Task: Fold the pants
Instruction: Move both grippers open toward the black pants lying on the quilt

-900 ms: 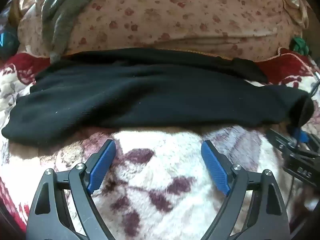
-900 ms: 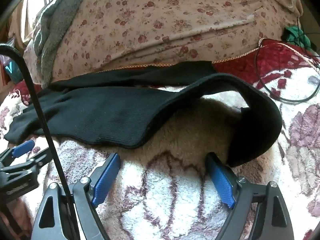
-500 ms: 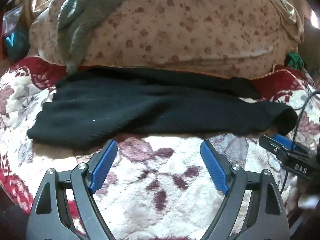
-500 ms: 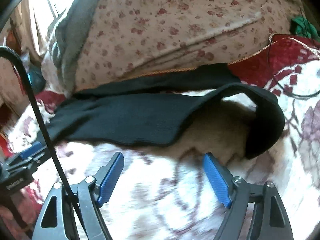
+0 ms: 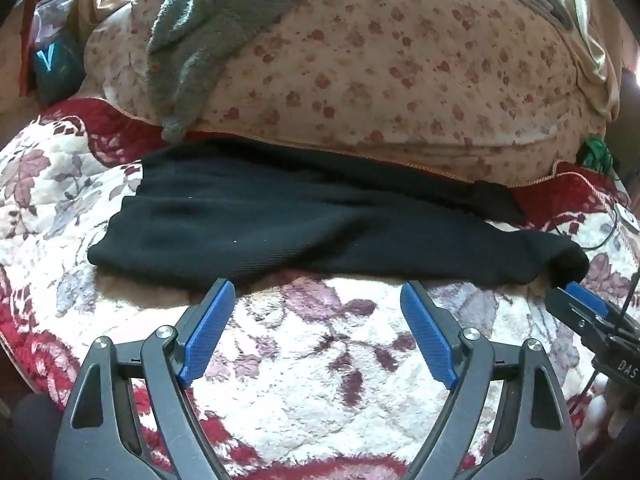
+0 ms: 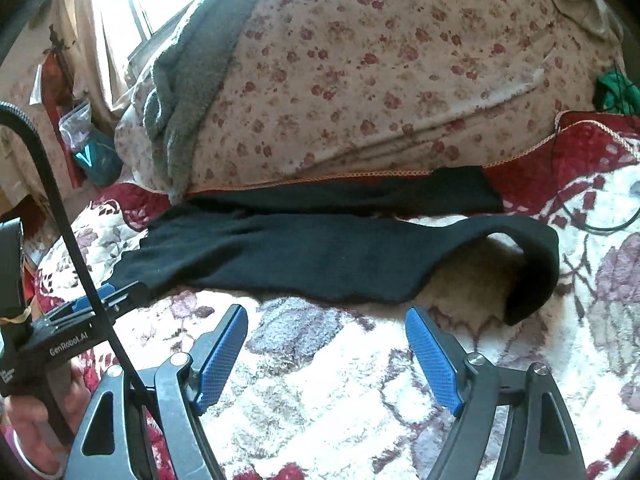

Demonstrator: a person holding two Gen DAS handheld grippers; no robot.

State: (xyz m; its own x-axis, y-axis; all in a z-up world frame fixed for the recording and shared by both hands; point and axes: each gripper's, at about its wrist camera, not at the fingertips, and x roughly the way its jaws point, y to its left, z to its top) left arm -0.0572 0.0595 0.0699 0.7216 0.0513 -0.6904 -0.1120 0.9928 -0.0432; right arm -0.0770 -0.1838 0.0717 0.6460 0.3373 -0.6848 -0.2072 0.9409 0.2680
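1. The black pants [image 5: 304,224] lie stretched sideways across a fluffy white blanket [image 5: 320,360] with dark red flowers, which covers a bed.
2. In the left wrist view, the left tongs [image 5: 316,320] are released, with their blue pads spread wide and nothing between them. They hover over the blanket just short of the near edge of the pants, which lies at 12 o'clock from them.
3. In the right wrist view, the right tongs [image 6: 326,344] are also released and empty, just short of the pants' near edge.
4. In that view, the end of the pants at 2 o'clock [image 6: 532,276] arches up off the blanket and curls down, leaving a hollow beneath it.
5. Behind the pants at 12 o'clock sits a big flowered quilt [image 5: 380,72], with a grey towel [image 5: 200,48] draped over its left part.
6. A black cable [image 6: 600,224] lies on the blanket at 3 o'clock in the right wrist view.
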